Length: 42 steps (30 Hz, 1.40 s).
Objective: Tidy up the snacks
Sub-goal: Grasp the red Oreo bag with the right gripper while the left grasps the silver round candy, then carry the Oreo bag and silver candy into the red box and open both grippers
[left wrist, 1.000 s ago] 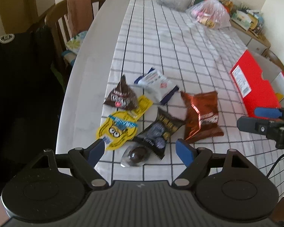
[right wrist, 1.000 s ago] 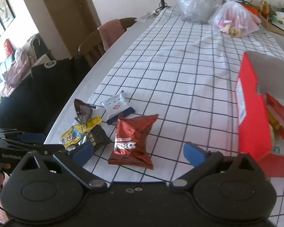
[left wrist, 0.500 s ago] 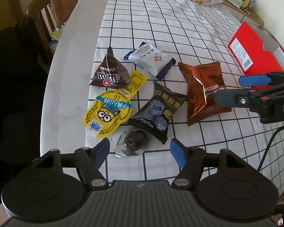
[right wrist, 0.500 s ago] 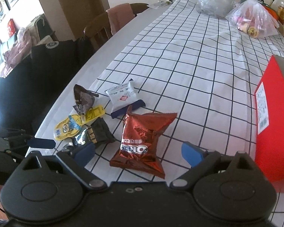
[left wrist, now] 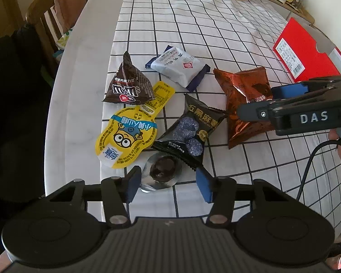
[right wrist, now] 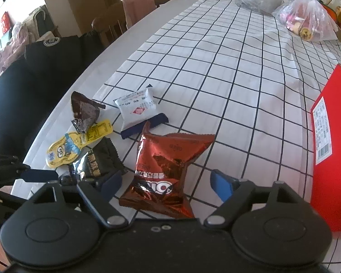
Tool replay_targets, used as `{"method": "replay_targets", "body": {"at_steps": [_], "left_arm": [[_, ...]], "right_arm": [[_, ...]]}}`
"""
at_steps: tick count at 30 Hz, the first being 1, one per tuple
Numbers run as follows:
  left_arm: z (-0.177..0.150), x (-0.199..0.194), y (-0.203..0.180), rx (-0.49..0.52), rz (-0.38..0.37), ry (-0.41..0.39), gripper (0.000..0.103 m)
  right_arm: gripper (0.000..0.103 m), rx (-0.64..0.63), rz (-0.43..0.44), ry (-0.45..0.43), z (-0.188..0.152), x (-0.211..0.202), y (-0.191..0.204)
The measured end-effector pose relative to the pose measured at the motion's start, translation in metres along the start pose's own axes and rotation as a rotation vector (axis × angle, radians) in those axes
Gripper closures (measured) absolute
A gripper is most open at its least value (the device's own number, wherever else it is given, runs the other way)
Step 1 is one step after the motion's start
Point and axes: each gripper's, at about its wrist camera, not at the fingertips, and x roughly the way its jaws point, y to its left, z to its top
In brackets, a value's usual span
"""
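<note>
Several snacks lie on the checked tablecloth (left wrist: 193, 22). A clear-wrapped dark chocolate (left wrist: 162, 170) lies between the open fingers of my left gripper (left wrist: 168, 183). Beyond it lie a black sesame pack (left wrist: 191, 129), a yellow Minions pouch (left wrist: 127, 136), a brown M&M's bag (left wrist: 127, 84) and a white-and-blue packet (left wrist: 179, 66). My right gripper (right wrist: 166, 184) is open, straddling the near end of the copper Oreo bag (right wrist: 168, 159), which also shows in the left wrist view (left wrist: 245, 100). A red box (right wrist: 329, 150) stands to the right.
Plastic bags of goods (right wrist: 307, 20) sit at the table's far end. Wooden chairs (left wrist: 50, 16) and a dark cloth-covered seat (right wrist: 45, 68) stand along the left edge. The snacks lie close to that left table edge (left wrist: 56, 104).
Both grippers have moved forward and down toward the snacks. The left now flanks the clear-wrapped chocolate; the right now straddles the Oreo bag. No snack has moved.
</note>
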Motion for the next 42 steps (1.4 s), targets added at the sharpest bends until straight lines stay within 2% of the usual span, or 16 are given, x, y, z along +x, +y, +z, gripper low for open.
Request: {"method": "replay_targets", "body": {"at_steps": [5, 7, 9, 10, 11, 14, 31, 42], "left_arm": [[0.001, 0.000, 0.001, -0.008, 0.010, -0.007, 0.061], [0.001, 0.000, 0.000, -0.004, 0.018, -0.009, 0.066], [0.001, -0.001, 0.000, -0.007, 0.019, -0.010, 0.067], [0.000, -0.002, 0.000, -0.007, 0.020, -0.013, 0.072], [0.000, -0.003, -0.001, -0.006, 0.016, -0.018, 0.079], [-0.002, -0.004, -0.001, -0.005, 0.016, -0.017, 0.078], [-0.012, -0.028, -0.002, -0.086, -0.002, -0.034, 0.079], [-0.003, -0.054, -0.034, -0.053, -0.031, -0.076, 0.079]], "right_arm": [[0.032, -0.019, -0.001, 0.011, 0.000, 0.004, 0.003], [0.045, -0.019, 0.005, 0.015, 0.000, 0.004, 0.004], [0.054, -0.019, 0.012, 0.018, 0.000, 0.004, 0.004], [0.057, -0.020, 0.013, 0.016, -0.001, 0.004, 0.004], [0.058, -0.023, 0.011, 0.012, -0.002, 0.003, 0.004], [0.062, -0.027, 0.011, 0.003, -0.004, 0.001, 0.005], [0.067, 0.059, 0.045, -0.034, -0.030, -0.035, -0.005], [0.067, 0.132, 0.049, -0.109, -0.042, -0.087, -0.033]]}}
